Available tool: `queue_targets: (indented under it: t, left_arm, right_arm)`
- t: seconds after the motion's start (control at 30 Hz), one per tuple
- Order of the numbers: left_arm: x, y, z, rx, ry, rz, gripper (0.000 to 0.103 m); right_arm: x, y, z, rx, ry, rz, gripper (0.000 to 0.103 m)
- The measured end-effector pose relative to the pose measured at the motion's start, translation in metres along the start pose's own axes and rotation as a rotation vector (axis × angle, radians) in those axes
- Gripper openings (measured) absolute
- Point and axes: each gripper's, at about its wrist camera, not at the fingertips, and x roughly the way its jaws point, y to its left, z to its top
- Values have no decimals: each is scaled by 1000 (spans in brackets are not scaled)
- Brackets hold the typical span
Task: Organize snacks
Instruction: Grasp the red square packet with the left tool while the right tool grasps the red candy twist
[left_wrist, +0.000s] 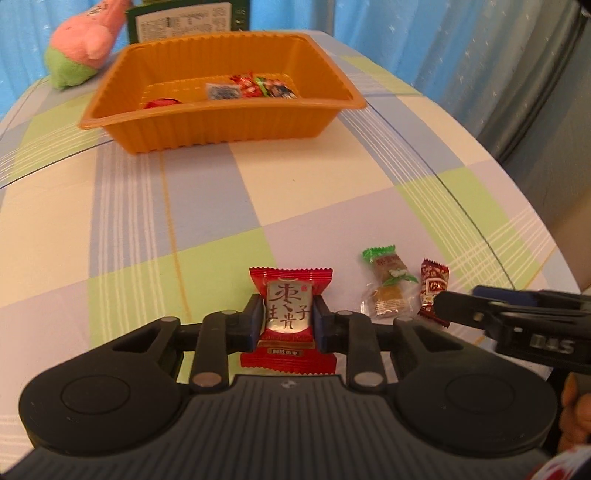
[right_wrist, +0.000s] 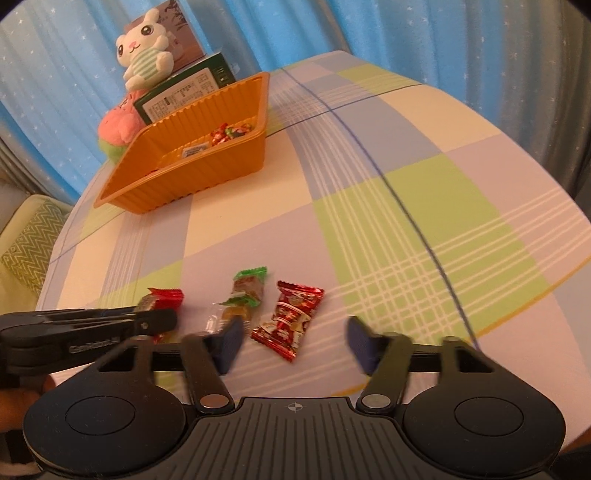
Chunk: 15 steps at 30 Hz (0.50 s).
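Note:
A red snack packet (left_wrist: 288, 314) with a silver label lies on the checked tablecloth, and my left gripper (left_wrist: 288, 323) is shut on its middle, both blue pads pressing its sides. To its right lie a clear candy with green ends (left_wrist: 388, 284) and a dark red candy (left_wrist: 432, 286). My right gripper (right_wrist: 293, 332) stands open low over the dark red candy (right_wrist: 290, 319), a pad on either side and neither touching it. The green-ended candy (right_wrist: 245, 295) is just left of it. An orange tray (left_wrist: 221, 107) at the far side holds several wrapped snacks.
Behind the orange tray (right_wrist: 177, 173) are a pink plush (left_wrist: 88, 37), a white bunny plush (right_wrist: 146, 48) and a green box (right_wrist: 184, 92). Blue curtains ring the table. A patterned cushion (right_wrist: 26, 240) sits beyond the left table edge.

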Motion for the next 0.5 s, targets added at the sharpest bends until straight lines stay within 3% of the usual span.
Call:
queue_targets:
  t: [0.13,0.33,0.5]
  left_arm:
    - [-11,3,-3,-28,-22,-4,24]
    - [-18,3,-7,-49,-29,-15,24]
    - [-21,4,-10,-63,-32,-17,24]
  right_arm:
    - [10,4,2,1,3,-13,40]
    - [19,12,5,-34,-4,-49,37]
    - [23,23,0,-140,-8,-103,35]
